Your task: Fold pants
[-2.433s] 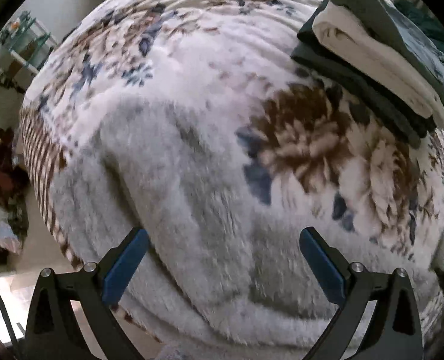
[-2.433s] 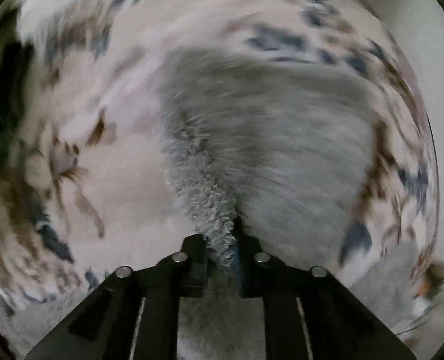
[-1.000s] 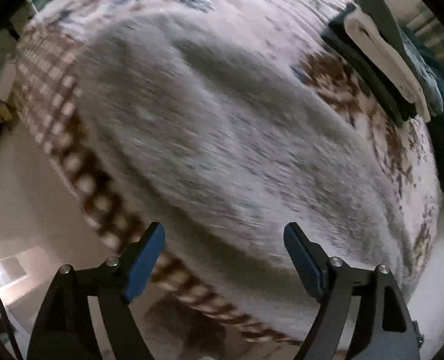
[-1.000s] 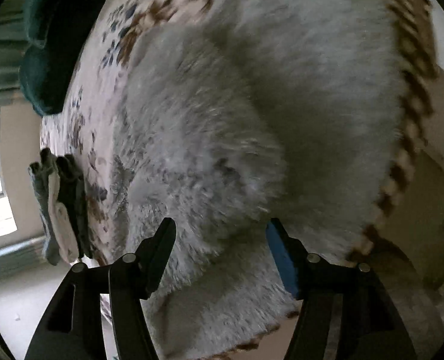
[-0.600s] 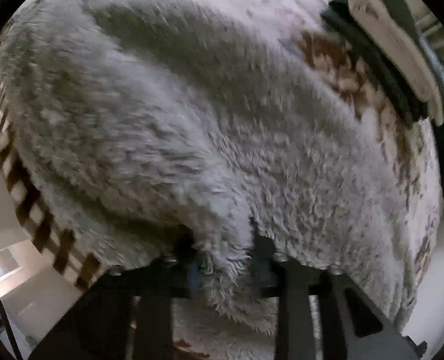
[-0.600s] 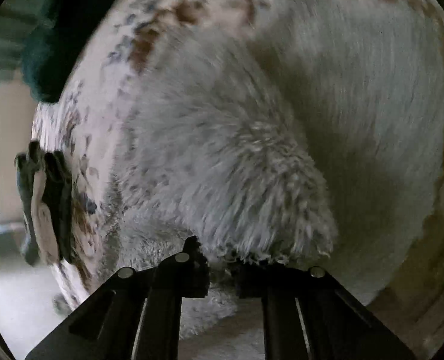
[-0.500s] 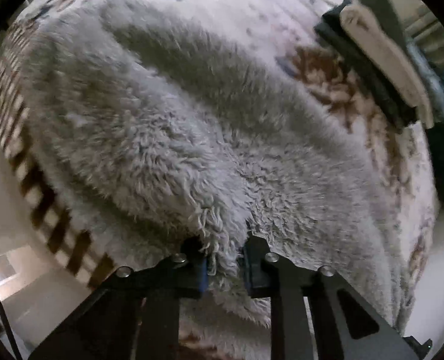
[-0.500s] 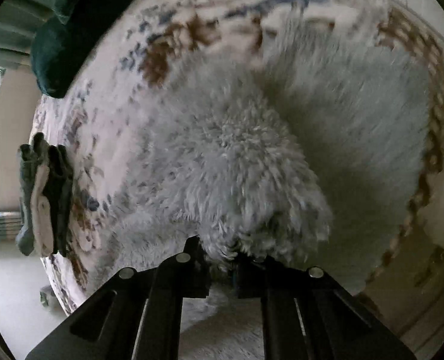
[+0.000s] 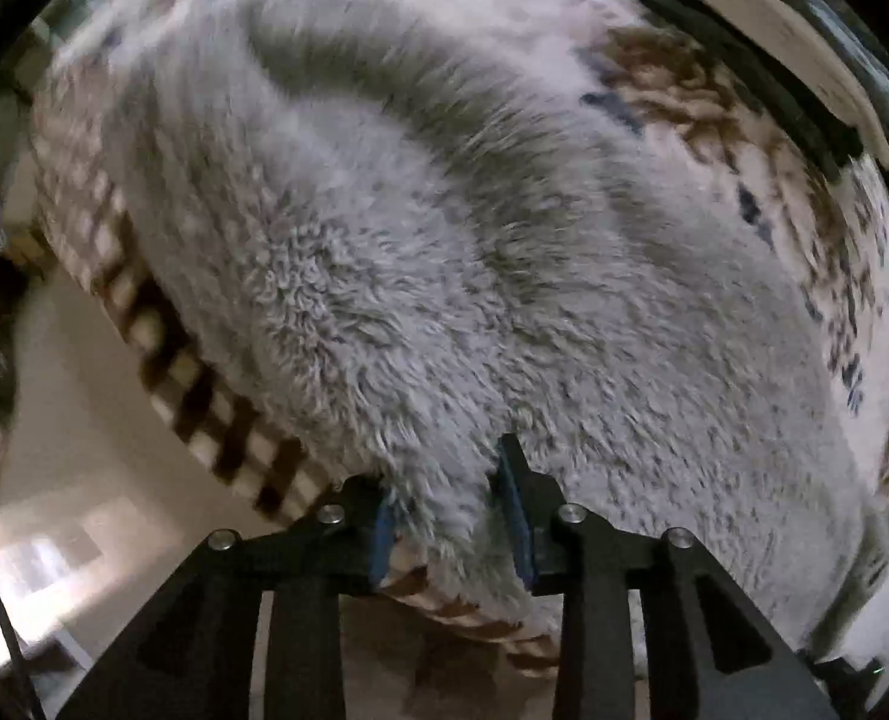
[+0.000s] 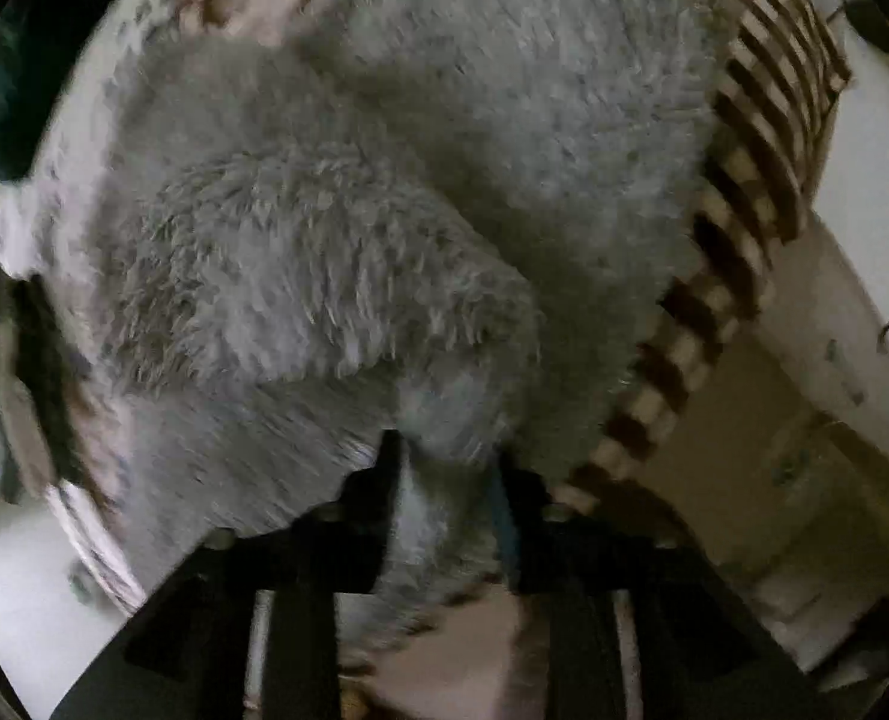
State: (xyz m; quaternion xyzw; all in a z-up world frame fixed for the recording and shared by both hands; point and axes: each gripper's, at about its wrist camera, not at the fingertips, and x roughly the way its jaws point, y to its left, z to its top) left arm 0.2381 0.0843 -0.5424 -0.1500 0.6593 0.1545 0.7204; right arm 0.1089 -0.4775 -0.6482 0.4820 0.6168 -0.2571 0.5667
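Across most of both wrist views lies the grey fleece pants (image 9: 444,276), spread over a floral blanket (image 9: 744,138) whose brown-and-cream checked border (image 9: 204,396) hangs off the edge at lower left of the left view and at right of the right view.

Left gripper (image 9: 450,510) — bottom centre of its frame, pointing down at the fabric. A tuft of the pants' edge sits between the blue pads (image 9: 513,516); the jaws are opening, and the fleece bulges through the gap, so the pads appear to press on it only loosely. Cannot tell for certain whether the pinch holds.

Right gripper (image 10: 444,498) — bottom centre of its frame, view motion-blurred. A fold of the pants (image 10: 336,276) runs down between its fingers; the jaws are opening here too, with fleece filling the gap. One blue pad (image 10: 504,516) is visible on the right finger, against the fabric.

Upper right of the left view: a stack of folded clothes (image 9: 768,42), dark and cream layers, lying on the blanket well apart from the pants. The same stack (image 10: 18,396) shows at the left edge of the right view.

Pale floor (image 9: 72,456) shows at lower left of the left view.
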